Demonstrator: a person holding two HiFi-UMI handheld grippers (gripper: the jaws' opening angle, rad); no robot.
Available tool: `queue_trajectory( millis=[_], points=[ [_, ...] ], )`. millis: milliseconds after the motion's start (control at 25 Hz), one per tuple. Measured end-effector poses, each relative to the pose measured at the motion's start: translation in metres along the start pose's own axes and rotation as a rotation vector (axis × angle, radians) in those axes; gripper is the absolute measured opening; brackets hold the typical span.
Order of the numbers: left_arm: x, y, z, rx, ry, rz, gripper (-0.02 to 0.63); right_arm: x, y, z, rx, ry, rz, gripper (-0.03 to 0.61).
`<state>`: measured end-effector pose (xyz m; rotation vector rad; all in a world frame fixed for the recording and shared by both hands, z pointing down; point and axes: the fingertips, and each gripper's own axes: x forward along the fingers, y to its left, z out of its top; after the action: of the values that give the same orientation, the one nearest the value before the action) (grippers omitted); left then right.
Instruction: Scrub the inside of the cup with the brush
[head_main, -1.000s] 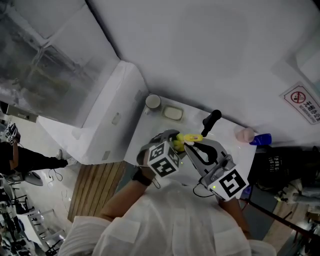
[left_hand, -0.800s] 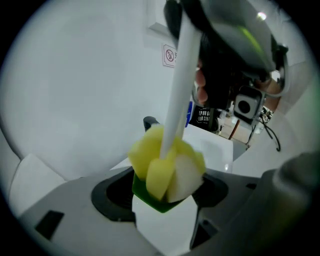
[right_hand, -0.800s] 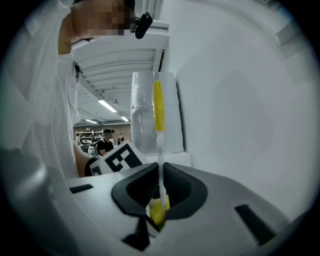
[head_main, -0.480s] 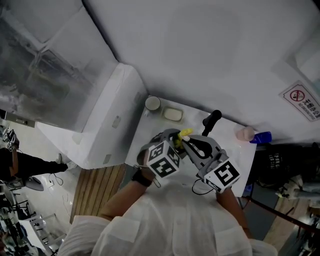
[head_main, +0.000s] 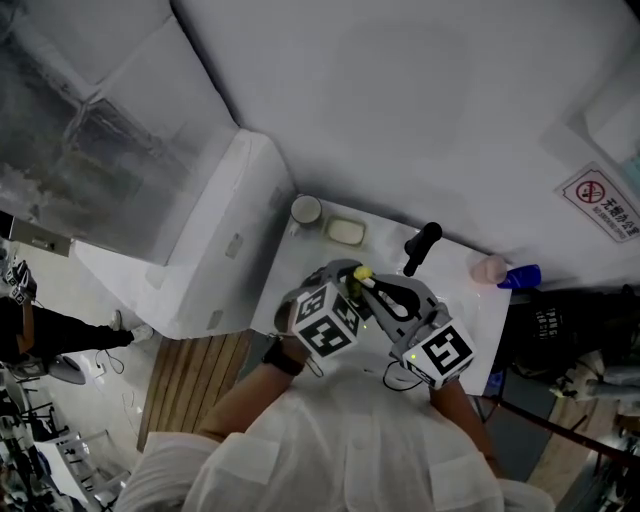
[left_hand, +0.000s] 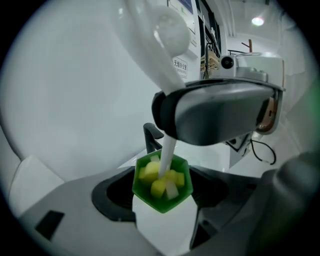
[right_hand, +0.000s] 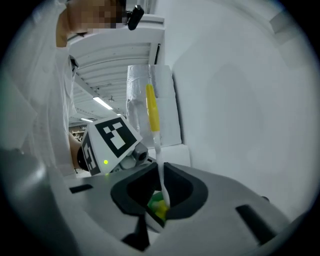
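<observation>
- While clamped on the cup (left_hand: 165, 226) by its white outer wall, turns the six-sided green mouth up toward its own camera: left gripper (left_hand: 163, 199), one jaw pressed on each side of the cup.
- Closed tight on the brush (right_hand: 161, 176) at the thin white stem: right gripper (right_hand: 160, 194), with the yellow part of the handle standing up above the jaws.
- Reaches down through the mouth of the cup with the brush; yellow sponge pieces of the head lie inside the green walls, low in the cup.
- Cannot tell whether the head touches the bottom.
- Hangs right above the cup in the left gripper view, grey body of the right gripper filling the space over the mouth, white stem dropping straight from it.
- Held close together in the head view, over the near part of the white table (head_main: 462, 292), with the two marker cubes side by side just in front of the person's white shirt (head_main: 340, 440).
- Farther back on the table, well apart from the cup: a round white container (head_main: 306, 209), a pale dish (head_main: 345, 230) just beside it, and a black handle (head_main: 422, 245) standing up.
- Near the table's right end: a pink thing (head_main: 490, 268) touching or just beside a blue thing (head_main: 522, 276).
- On the wall to the right: a sign (head_main: 600, 200) with a red prohibition mark.
</observation>
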<state>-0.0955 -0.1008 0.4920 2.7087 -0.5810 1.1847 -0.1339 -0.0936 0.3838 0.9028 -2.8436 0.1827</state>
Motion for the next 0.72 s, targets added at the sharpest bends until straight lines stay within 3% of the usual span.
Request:
queue_trajectory(
  millis=[160,440,720],
  points=[
    [-0.001,-0.002,0.006,0.011,-0.008,-0.007,0.304,-0.008,0.001,0.011,0.019,-0.019,-0.036,0.038],
    [0.005,-0.008,-0.008,0.034,0.037,-0.01,0.304,-0.024,0.002,0.046,0.038,-0.128,-0.024,0.032],
    [0.003,-0.01,-0.001,0.045,0.029,-0.013,0.304,-0.024,0.001,0.031,0.079,-0.104,-0.012,0.038]
  ],
)
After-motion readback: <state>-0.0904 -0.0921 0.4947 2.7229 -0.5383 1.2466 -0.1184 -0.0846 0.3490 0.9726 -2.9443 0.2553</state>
